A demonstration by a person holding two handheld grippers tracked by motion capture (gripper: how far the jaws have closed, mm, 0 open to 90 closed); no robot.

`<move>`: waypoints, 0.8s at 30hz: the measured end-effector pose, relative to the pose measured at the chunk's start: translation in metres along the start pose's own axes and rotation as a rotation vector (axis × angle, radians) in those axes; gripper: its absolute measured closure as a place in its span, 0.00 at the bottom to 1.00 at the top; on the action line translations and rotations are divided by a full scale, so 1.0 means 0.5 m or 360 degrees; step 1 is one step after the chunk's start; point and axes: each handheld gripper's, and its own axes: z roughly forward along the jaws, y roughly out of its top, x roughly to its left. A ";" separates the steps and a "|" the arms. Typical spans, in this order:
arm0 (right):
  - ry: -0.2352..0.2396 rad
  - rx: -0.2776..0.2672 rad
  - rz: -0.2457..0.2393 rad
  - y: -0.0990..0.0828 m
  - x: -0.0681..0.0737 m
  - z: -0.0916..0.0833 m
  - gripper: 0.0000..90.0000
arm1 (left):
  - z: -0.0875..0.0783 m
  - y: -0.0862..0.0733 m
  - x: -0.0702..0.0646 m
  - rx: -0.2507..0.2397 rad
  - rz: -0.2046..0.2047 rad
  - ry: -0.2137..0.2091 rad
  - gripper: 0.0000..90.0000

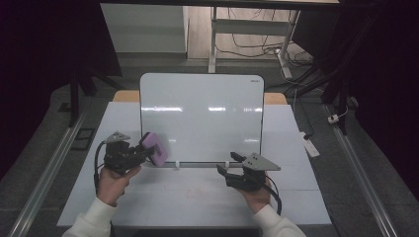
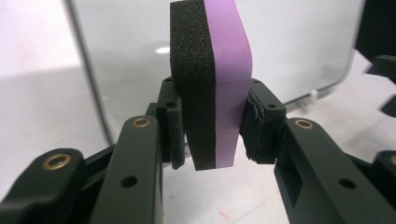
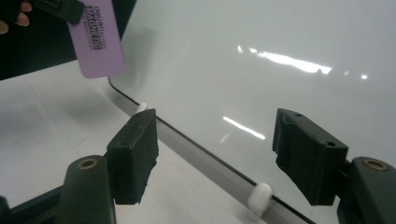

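A whiteboard stands upright on small white feet at the middle of the white table. My left gripper is shut on a purple whiteboard eraser with a black foam face, held in the air by the board's lower left corner. In the left gripper view the eraser stands on edge between the two pads. My right gripper is open with nothing between its fingers, close to the board's bottom edge at the right. The right gripper view looks at the board and the eraser farther off.
A white power strip lies off the table's right edge. Behind the table stand desk legs with loose cables on the floor. Metal rails run along both sides.
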 end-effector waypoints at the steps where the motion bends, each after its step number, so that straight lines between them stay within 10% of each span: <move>1: 0.0000 0.0000 0.0000 0.000 0.000 0.000 0.34 | 0.000 0.000 0.000 0.0000 0.0000 0.0000 0.70; 15: -0.0046 0.0006 0.0003 -0.005 -0.015 -0.006 0.35 | 0.035 0.032 0.014 -0.0006 -0.0059 0.0094 0.69; 24: -0.0044 0.0011 0.0007 -0.008 -0.017 -0.006 0.35 | 0.080 0.051 -0.009 -0.0038 0.0023 0.0199 0.69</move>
